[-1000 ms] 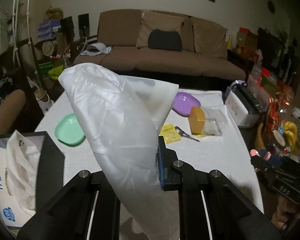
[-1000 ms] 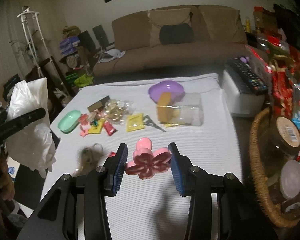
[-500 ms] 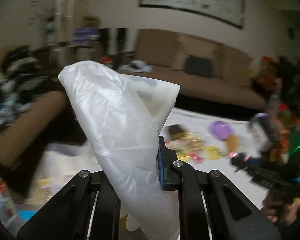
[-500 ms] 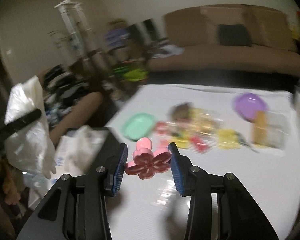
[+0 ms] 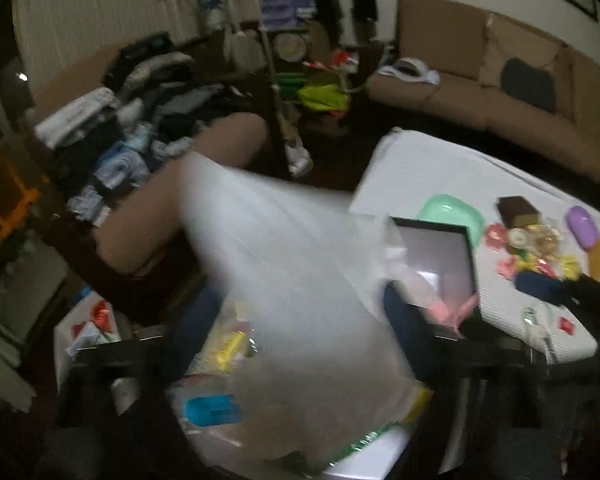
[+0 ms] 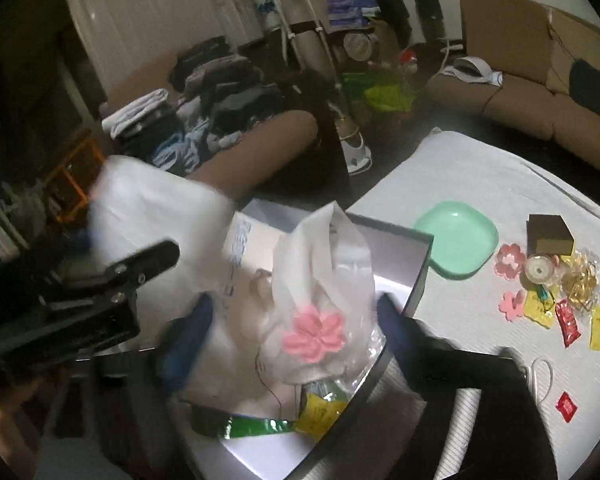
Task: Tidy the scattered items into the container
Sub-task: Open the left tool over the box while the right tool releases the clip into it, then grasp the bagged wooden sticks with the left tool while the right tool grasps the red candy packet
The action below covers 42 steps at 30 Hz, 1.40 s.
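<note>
Both grippers moved from table centre to open grey box [image 6: 416, 264] at table's left edge. Right gripper [image 6: 296, 332] jaws opening; pink flower-shaped clip [image 6: 314, 334] released, resting on plastic inside box. Left gripper [image 5: 296, 340] jaws opening, translucent white plastic bag [image 5: 284, 280] between them. Risk: bag drops outside box, or clip slides off plastic.

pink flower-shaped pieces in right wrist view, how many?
3. One flower lies in the box between the opening jaws. Two are on the table: one beside the green plate, one nearer. Others may be hidden.

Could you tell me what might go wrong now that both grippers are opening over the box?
The white plastic bag, slipping from the opening left gripper, may drape over the box rim or miss it. The pink flower piece landed on a loose bag inside and might slide off.
</note>
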Available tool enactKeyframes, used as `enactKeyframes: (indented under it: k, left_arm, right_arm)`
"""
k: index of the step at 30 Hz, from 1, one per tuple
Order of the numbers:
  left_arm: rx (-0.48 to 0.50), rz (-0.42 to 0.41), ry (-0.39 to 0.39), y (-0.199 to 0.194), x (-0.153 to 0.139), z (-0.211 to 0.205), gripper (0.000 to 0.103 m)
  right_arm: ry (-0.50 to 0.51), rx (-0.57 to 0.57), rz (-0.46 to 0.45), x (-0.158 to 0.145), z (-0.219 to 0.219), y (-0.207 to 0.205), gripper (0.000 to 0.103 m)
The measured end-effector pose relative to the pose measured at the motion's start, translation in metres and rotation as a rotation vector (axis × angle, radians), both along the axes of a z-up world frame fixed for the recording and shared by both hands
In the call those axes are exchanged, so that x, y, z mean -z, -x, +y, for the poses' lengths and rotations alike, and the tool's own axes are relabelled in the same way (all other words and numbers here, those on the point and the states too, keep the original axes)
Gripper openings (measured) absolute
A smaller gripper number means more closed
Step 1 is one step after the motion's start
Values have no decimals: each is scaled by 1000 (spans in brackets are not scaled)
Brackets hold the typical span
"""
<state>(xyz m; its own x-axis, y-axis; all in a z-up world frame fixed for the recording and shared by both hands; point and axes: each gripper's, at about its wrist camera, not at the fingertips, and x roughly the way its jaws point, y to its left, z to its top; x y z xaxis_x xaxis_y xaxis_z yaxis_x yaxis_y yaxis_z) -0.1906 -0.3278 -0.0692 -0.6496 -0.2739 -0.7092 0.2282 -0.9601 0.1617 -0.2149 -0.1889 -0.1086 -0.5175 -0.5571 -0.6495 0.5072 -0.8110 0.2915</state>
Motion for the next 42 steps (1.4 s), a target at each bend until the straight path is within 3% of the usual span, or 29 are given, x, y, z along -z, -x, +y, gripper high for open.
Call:
enactKeyframes:
  k: [3, 7, 8, 12, 15, 17, 18, 20, 23, 25, 26, 27, 29, 32, 35, 36, 39, 42]
  left_arm:
    - [9, 76, -44, -10, -11, 7, 103]
    - [145, 142, -292, -15, -25, 17, 103]
    - [175, 138, -315, -14, -26, 25, 103]
    - [278, 99, -264, -5, -26, 75, 103]
    - [392, 30, -300, 7, -11, 126, 103]
    - [475, -71, -248, 20, 18, 177, 103]
    - [543, -133, -173, 26, 44, 212, 103]
    - [653, -258, -130, 34, 96, 258, 103]
    - [622, -446, -169, 48, 172, 292, 99]
    - [554, -535, -118, 57, 211, 303, 81]
    - [545, -544, -86, 58, 223, 306, 62]
    - [539, -533, -85, 59, 227, 305, 65]
    - [515, -486, -104, 64, 221, 298, 63]
    - [516, -466, -147, 67, 218, 290, 58]
    - [559, -455, -143, 61, 209, 293, 16]
    - [567, -464, -155, 60, 206, 293, 12]
    - [582, -466, -222, 57, 195, 289, 11]
    - [582, -404, -251, 53, 169, 283, 11]
  right_arm:
    - [-82, 85, 40, 11, 30, -12, 94]
    - [-82, 222, 17, 27, 118, -18, 94]
    - [-83, 270, 4, 33, 148, -22, 94]
    - [-46, 426, -75, 49, 264, -44, 94]
    - [-35, 496, -122, 58, 328, -65, 94]
    - [-68, 545, -149, 67, 363, -78, 94]
    - [-69, 564, -160, 71, 375, -83, 94]
    - [-74, 603, -208, 78, 397, -89, 94]
    - [-66, 617, -187, 73, 407, -94, 94]
    - [-70, 633, -171, 74, 409, -92, 94]
    - [-126, 651, -154, 77, 408, -90, 94]
    - [-195, 663, -122, 81, 404, -85, 94]
    - [-282, 612, -98, 99, 394, -66, 94]
    - [-262, 389, -81, 122, 374, -36, 92]
    - [-219, 199, -34, 132, 348, -20, 90]
    - [-215, 142, -13, 134, 338, -14, 90]
    - [-262, 75, 12, 144, 320, 6, 83]
    - [-314, 46, -25, 165, 310, 29, 57]
